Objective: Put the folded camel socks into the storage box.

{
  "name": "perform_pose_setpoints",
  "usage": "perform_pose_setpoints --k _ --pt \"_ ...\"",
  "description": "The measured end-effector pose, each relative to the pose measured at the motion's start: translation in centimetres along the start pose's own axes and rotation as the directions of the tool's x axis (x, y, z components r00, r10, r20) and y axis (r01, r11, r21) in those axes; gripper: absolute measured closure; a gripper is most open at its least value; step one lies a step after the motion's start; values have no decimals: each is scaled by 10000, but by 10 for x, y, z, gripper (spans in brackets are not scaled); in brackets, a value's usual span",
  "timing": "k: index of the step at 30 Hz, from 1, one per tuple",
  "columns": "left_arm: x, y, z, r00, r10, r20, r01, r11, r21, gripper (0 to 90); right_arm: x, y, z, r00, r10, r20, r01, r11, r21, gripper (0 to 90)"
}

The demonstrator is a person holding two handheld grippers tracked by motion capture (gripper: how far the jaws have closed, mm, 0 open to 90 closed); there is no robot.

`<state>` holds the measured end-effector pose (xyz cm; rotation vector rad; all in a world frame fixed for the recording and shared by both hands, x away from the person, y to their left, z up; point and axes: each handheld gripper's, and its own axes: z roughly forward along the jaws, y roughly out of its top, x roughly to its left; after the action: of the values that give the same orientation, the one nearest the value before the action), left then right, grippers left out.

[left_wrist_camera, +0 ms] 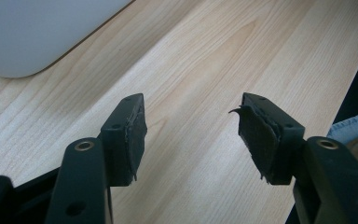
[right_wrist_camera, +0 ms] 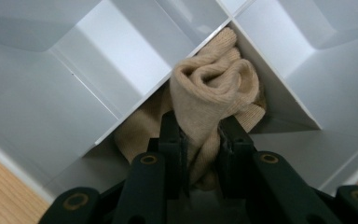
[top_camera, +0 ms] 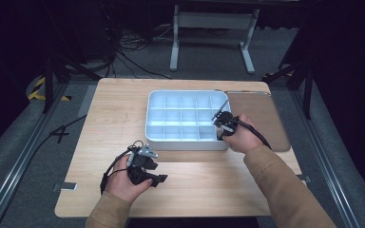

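I've got the wooden table [top_camera: 123, 118] under both hands, pale grain running out ahead of my left claw [left_wrist_camera: 191, 135], and past its far edge there's grey floor with a tangle of black cables [top_camera: 128, 57] and the white legs of a stand [top_camera: 214, 42], all in a dim room. To the right of my right claw lies a brown mat [top_camera: 261, 118] on the tabletop.

Now the big piece: the white divided tray [top_camera: 157, 118], sitting just ahead of my left claw and right under my right one. I reckon those small cells are meant to take one rolled item each, which is why I'm coming in from above at the tray's near right corner.

My right claw [right_wrist_camera: 200, 140] is pinched narrow on a rolled beige sock [right_wrist_camera: 209, 93], jaws pressing its lower end so the roll stays bundled. The sock is sitting in the cell straight ahead of my jaws, tucked against the dividers where they cross.

My left claw is spread wide, nothing between the pads, parked low over bare wood near the tray's rounded corner [left_wrist_camera: 23, 42], out of the way, I'd say, until it's needed.
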<state>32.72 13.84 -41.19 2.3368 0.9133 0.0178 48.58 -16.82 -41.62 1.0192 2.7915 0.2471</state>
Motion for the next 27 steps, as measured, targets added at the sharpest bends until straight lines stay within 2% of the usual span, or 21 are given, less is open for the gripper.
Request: perform_pose_setpoints --k 10,14,17,18,20,22,27 --pt "0 0 0 10000 29 6 -29 10000 -44 421 -6 -2 1 9985 316 -438 -318 9995 -26 717" --pt "0 0 0 10000 -18 -10 18 10000 -11 420 -4 -3 -4 9987 162 -483 -173 9996 -227 645" --pt "0 0 0 10000 10 9 -10 10000 -51 419 -3 -4 -9 9991 222 -361 -237 9988 -427 613" --pt "0 -1 0 10000 16 8 -16 10000 -33 419 -4 -5 -13 9987 319 -391 -340 9979 -554 546" --pt "0 -1 0 10000 35 4 -35 10000 -58 419 -6 -7 -19 9976 375 -590 -415 9968 -686 546" --pt "-1 -2 -1 10000 -21 -15 21 10000 -92 419 -7 -9 -27 9979 340 -547 -387 9954 -875 548" --pt "0 -4 -4 10000 -71 -27 70 9999 -111 419 -7 -16 -48 9985 300 -463 -382 9816 -1871 548"
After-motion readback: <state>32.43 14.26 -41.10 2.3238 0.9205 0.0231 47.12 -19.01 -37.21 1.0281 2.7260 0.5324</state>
